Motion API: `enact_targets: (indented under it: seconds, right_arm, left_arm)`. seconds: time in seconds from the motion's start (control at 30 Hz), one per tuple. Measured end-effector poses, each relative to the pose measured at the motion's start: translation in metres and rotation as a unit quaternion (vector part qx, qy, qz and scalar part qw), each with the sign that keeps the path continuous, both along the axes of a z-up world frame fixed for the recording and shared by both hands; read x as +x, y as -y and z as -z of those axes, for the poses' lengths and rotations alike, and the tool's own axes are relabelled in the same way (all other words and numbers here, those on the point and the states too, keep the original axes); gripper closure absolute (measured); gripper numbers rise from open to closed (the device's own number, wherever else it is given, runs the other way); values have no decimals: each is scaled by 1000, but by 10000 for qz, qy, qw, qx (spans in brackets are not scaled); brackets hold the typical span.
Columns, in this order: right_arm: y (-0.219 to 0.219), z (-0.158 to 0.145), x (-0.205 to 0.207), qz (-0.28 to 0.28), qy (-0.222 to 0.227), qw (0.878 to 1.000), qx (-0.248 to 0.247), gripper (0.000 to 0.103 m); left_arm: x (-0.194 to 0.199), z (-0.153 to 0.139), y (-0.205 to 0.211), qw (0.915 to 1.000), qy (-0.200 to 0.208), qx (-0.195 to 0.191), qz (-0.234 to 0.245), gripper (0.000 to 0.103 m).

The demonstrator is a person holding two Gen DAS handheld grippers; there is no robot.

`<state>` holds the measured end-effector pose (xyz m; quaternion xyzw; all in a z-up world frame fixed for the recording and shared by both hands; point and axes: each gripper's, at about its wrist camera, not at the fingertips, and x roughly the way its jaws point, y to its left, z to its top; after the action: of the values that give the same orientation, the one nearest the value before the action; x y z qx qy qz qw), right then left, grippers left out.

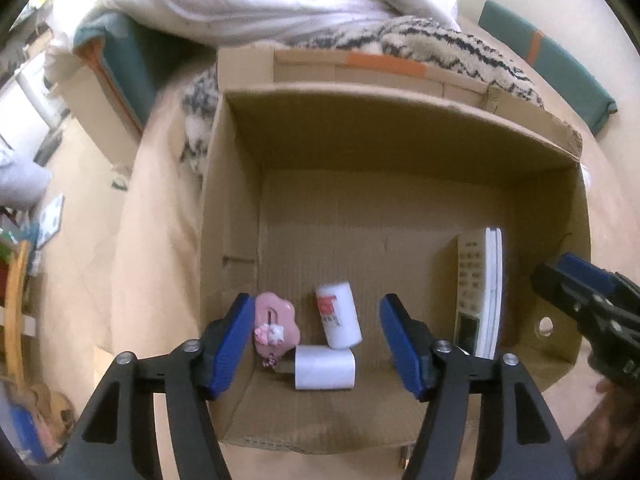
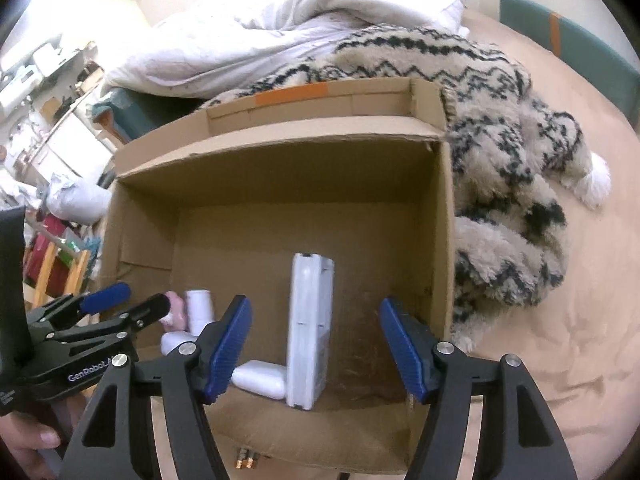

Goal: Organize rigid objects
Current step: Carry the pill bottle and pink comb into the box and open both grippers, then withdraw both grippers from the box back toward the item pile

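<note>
An open cardboard box (image 1: 400, 128) holds a pink flower-shaped trinket (image 1: 276, 326), a white bottle with a red label (image 1: 338, 316), a white rectangular block (image 1: 325, 367) and a white remote control (image 1: 478, 300) standing on edge. My left gripper (image 1: 320, 344) is open and empty over the box's near left corner. My right gripper (image 2: 316, 346) is open and empty over the near edge, with the remote (image 2: 310, 332) between its fingers' line of sight. A white oval item (image 2: 260, 378) lies by the remote. The box (image 2: 280, 140) fills the right wrist view.
A fuzzy zigzag-patterned blanket (image 2: 512, 168) lies behind and right of the box. A white duvet (image 1: 256, 4) is piled at the back. The box sits on a tan sheet (image 2: 592, 320). Two small batteries (image 2: 246, 462) lie before the box. Shelves and clutter stand at left.
</note>
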<state>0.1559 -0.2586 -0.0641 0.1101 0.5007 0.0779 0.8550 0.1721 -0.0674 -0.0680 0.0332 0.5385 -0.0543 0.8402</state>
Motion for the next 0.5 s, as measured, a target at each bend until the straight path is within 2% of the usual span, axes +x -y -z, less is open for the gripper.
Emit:
enact_targets:
  seconds: [0.03, 0.1, 0.3, 0.5]
  right_arm:
    - [-1, -1, 0, -1, 36, 10000, 2, 12]
    - [-2, -4, -1, 1, 129, 9999, -40, 0]
    - [-6, -11, -2, -118, 374, 9992, -13, 0]
    - [-1, -11, -1, -33, 379, 9992, 87, 0]
  left_arm:
    - [0, 0, 1, 10000, 25, 57, 9, 41]
    - [-1, -1, 4, 9999, 57, 156, 25, 41]
    - [-2, 0, 8, 9988, 155, 445, 92, 41]
    - [0, -3, 3, 9990, 213, 388, 6, 41]
